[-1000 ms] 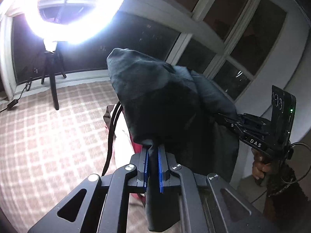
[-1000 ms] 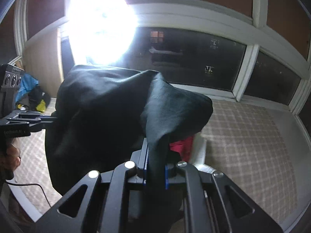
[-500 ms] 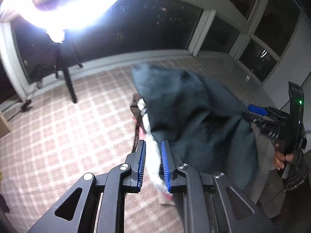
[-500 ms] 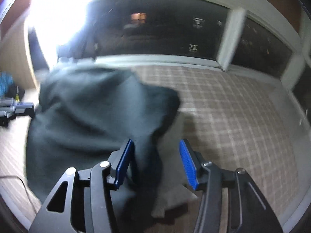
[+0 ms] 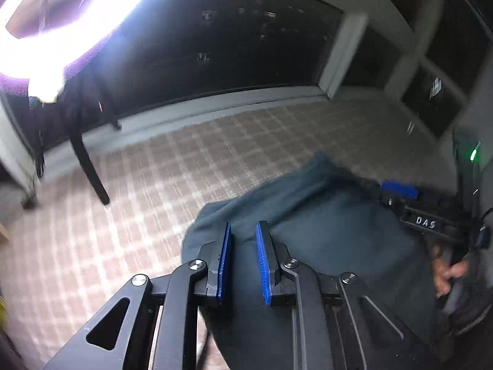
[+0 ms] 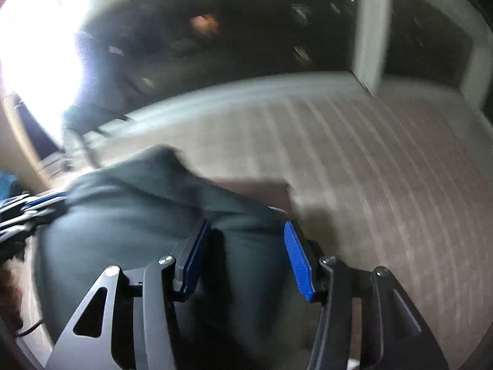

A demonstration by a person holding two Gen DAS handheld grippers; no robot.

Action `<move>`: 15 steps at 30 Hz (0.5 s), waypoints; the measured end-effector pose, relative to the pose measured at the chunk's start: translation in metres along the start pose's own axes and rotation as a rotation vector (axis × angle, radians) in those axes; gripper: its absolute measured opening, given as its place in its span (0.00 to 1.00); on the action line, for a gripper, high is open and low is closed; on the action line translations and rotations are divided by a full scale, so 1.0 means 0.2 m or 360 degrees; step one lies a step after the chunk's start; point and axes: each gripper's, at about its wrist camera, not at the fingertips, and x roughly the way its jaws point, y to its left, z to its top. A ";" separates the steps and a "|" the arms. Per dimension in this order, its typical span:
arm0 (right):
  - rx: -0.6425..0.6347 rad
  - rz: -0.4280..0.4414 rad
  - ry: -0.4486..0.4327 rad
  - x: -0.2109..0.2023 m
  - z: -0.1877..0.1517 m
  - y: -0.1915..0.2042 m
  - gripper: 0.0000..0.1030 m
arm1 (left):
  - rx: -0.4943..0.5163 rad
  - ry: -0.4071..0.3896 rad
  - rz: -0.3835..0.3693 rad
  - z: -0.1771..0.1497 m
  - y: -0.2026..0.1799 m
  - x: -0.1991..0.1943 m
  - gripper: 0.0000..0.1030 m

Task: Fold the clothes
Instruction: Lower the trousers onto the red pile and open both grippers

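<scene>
Checked carpet [image 5: 129,222]; dark garment [image 5: 323,222] lies beneath both grippers: left gripper [image 5: 243,256] fingers narrowly apart, just opening; right gripper [image 6: 246,256] fingers wide, released.

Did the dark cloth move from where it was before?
Yes. The dark cloth has dropped: a second ago it hung up in front of the window, now it sits low against the checked carpet.

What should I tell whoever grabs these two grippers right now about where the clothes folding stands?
Left gripper: jaws have just been opening, pads apart, nothing pinched.
Right gripper: jaws have just opened, wide, cloth between the pads but not clamped.
Dark garment: released, slumped in a loose heap on the checked surface under both grippers.
Done: garment let go.
Left: probably spread it flat, then fold.
</scene>
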 end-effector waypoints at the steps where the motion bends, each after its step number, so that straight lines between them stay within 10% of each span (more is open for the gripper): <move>1: 0.0044 -0.0016 -0.0009 -0.03 0.00 -0.03 0.48 | 0.0013 -0.0034 0.0001 -0.01 0.00 -0.07 0.12; 8: -0.0200 0.0090 -0.0202 -0.57 -0.29 0.20 0.48 | 0.0326 -0.0128 -0.0157 -0.26 -0.29 -0.51 0.17; 15: -0.0158 -0.0028 0.0175 -0.50 -0.83 0.22 0.48 | 0.0252 0.0233 -0.0209 -0.61 -0.33 -0.29 0.18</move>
